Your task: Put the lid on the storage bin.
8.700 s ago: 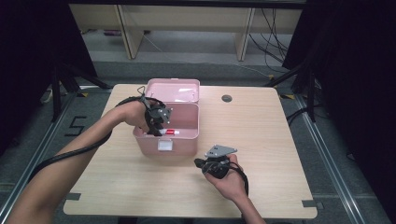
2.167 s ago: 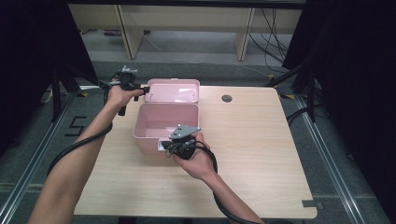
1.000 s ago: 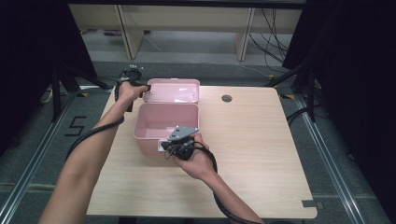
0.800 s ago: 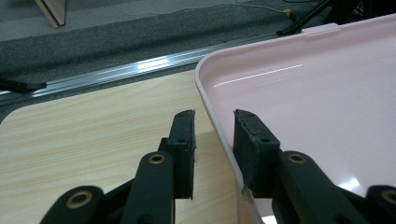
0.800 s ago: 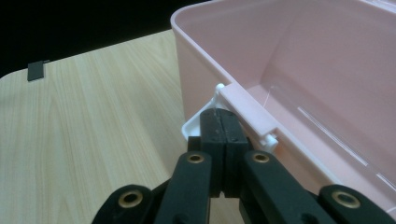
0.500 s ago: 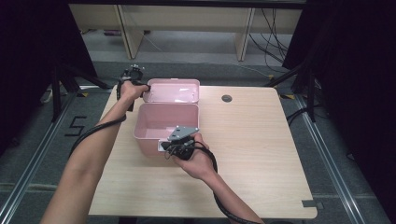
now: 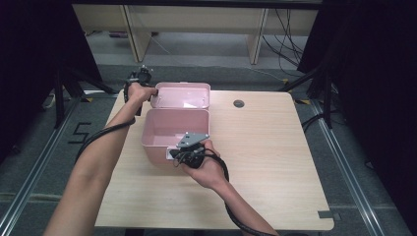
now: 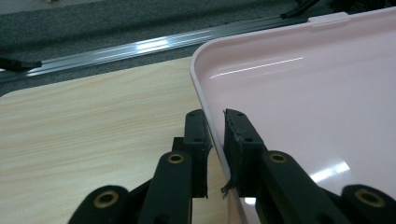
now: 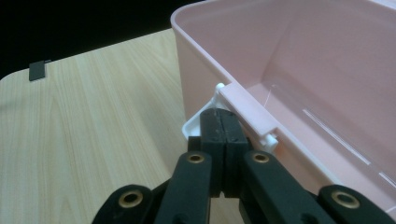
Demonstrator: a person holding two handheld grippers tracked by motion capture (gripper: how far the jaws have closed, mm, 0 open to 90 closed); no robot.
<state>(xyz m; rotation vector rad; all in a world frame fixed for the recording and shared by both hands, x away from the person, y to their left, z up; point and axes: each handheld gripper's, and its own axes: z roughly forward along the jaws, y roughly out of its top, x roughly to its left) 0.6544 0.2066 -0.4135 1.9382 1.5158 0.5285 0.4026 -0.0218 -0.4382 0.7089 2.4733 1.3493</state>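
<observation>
lid (image 8: 317, 93) cut off at frame edge; latch (image 9: 201, 123) partly behind jaws

A light wood-grain surface (image 7: 275, 147) with a round cable hole (image 7: 239, 103) is set on grey carpeted floor (image 7: 34, 147). Beyond it pale wooden furniture legs (image 7: 132, 29) are seen — loose cables (image 7: 282, 29) are trailed beside them. Black curtains (image 7: 373, 73) are hung at both sides; a metal floor rail (image 7: 344, 162) is laid along the right.
</observation>
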